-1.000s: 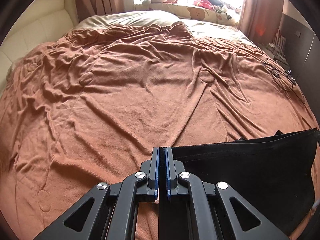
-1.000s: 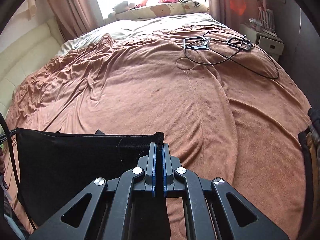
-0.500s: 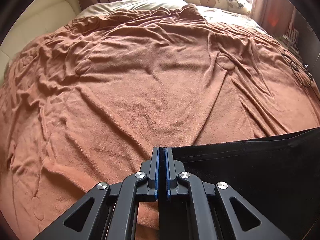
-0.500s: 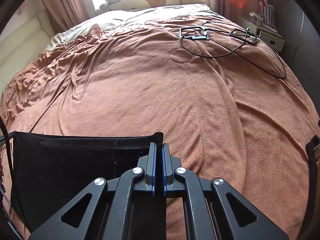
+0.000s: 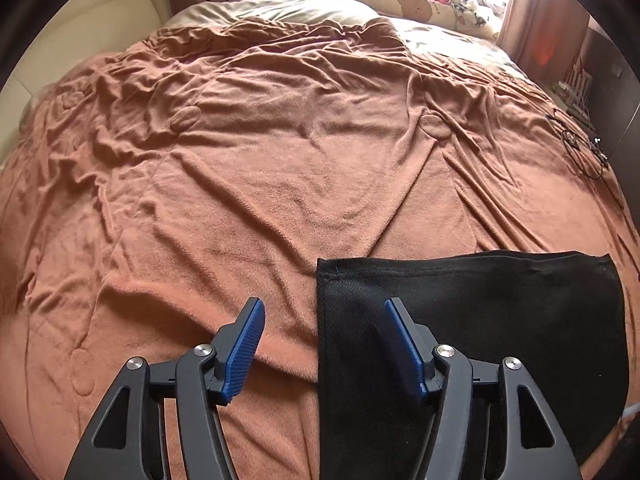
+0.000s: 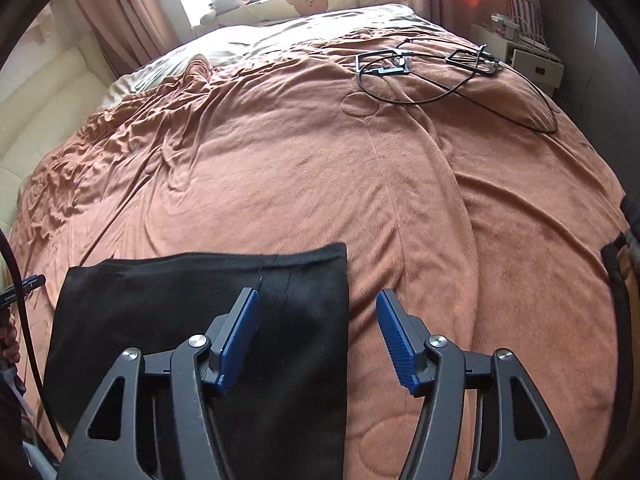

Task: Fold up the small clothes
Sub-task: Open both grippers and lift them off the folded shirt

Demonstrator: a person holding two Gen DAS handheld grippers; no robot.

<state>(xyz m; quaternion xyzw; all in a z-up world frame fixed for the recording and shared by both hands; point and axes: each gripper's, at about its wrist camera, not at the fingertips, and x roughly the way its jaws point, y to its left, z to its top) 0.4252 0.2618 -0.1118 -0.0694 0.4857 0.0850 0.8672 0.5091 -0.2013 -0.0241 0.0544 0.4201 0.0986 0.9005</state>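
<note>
From the left wrist view, the left tool [image 5: 322, 336] is opening up, blue pads spread with nothing pinched; the left edge of the black garment [image 5: 472, 320] runs on the blanket [image 5: 280, 160] underneath, between the pads but not touched by them. The garment lies flat on the bed near the front edge. In the right wrist view, same deal: the right tool [image 6: 316, 332] is opening, holding nothing, with the garment's [image 6: 180, 308] right edge beneath the gap. Cables [image 6: 440, 80] sit well away near the far corner. What could go wrong, I'd guess: the blanket is plush and wrinkly, so the next pinch could grab blanket along with the thin cloth, or catch only one layer and wreck the fold.
</note>
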